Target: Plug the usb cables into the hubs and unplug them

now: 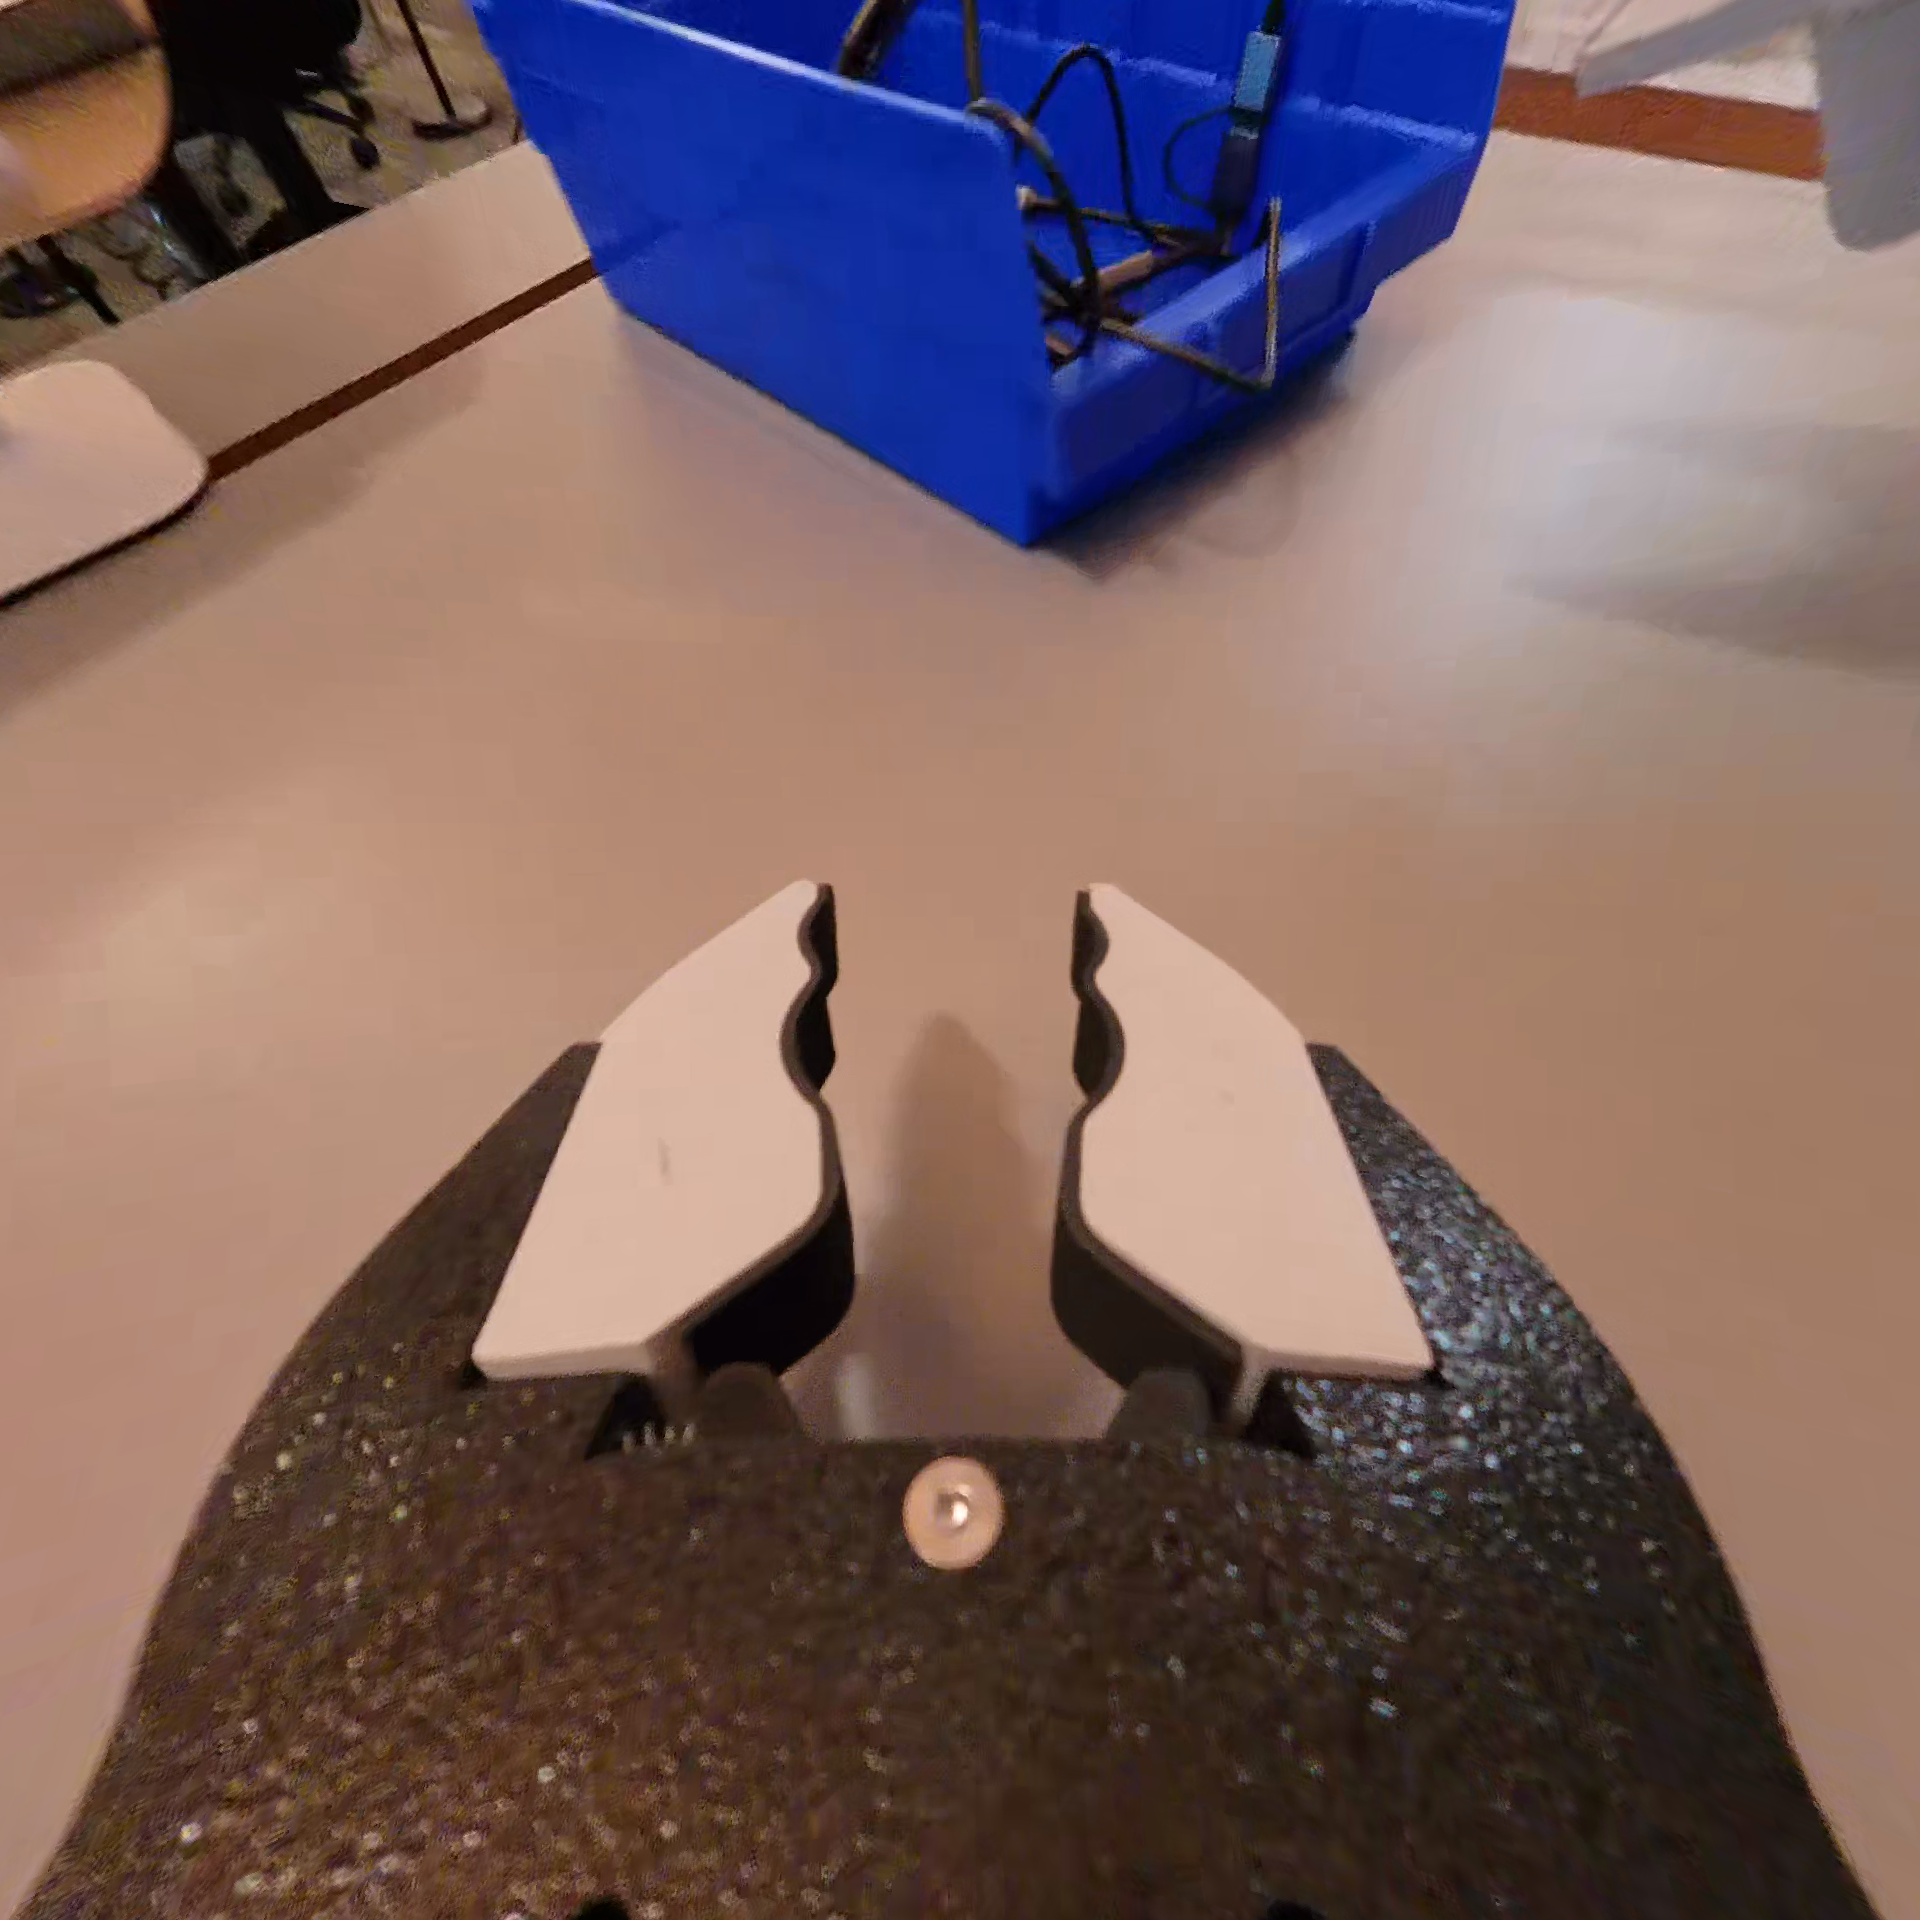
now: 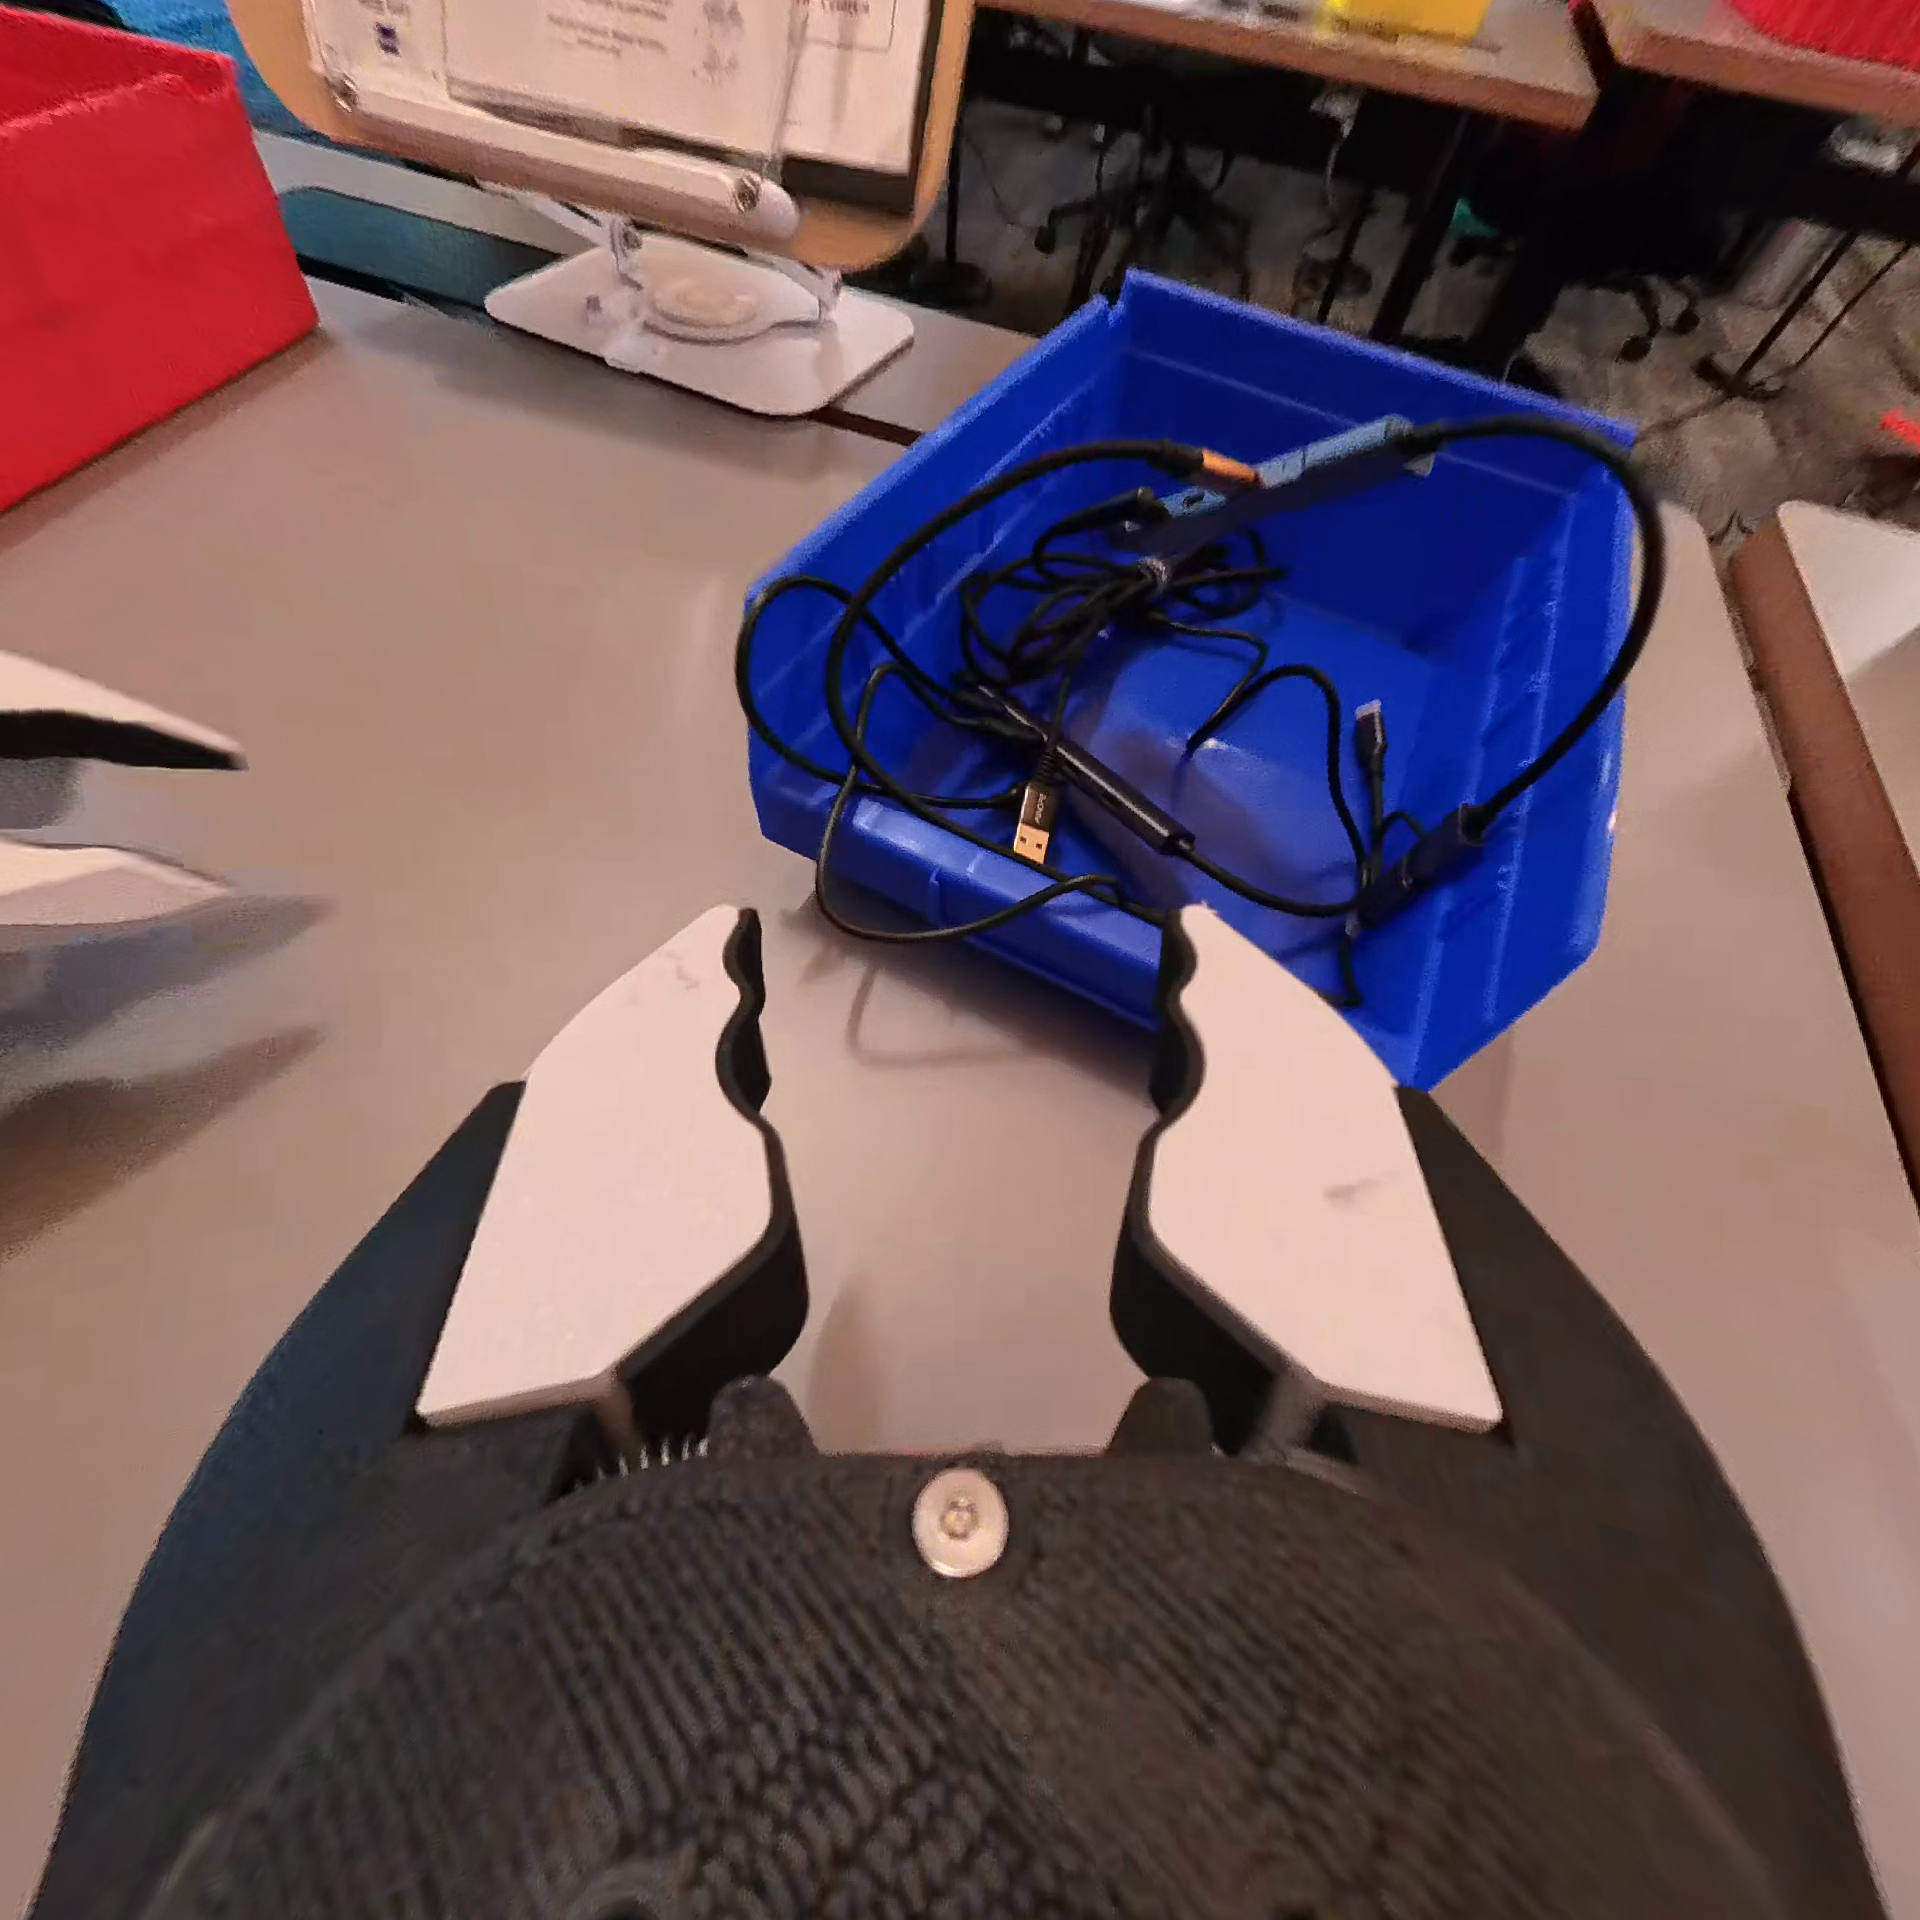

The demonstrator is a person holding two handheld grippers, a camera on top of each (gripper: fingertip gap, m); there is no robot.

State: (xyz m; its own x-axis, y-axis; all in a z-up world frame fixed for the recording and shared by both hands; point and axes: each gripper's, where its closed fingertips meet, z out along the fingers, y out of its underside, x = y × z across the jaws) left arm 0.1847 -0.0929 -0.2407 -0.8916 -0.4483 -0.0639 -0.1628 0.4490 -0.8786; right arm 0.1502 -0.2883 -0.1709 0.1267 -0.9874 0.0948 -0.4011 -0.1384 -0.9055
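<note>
A blue plastic bin (image 2: 1507, 644) stands on the grey table and holds a tangle of black USB cables (image 2: 1039, 644) and slim hubs (image 2: 1320, 473). One cable with a gold USB plug (image 2: 1034, 826) hangs over the bin's low front lip, and a loop of cable lies on the table. My right gripper (image 2: 961, 920) is open and empty, just in front of the bin's lip. The bin also shows in the left wrist view (image 1: 831, 260), farther off. My left gripper (image 1: 954, 899) is open and empty above bare table.
A red bin (image 2: 125, 239) stands at the far left. A white stand with a clear holder (image 2: 707, 301) sits behind the table seam. The left gripper's fingers (image 2: 104, 727) show at the left edge of the right wrist view. The table edge (image 2: 1829, 727) runs along the right.
</note>
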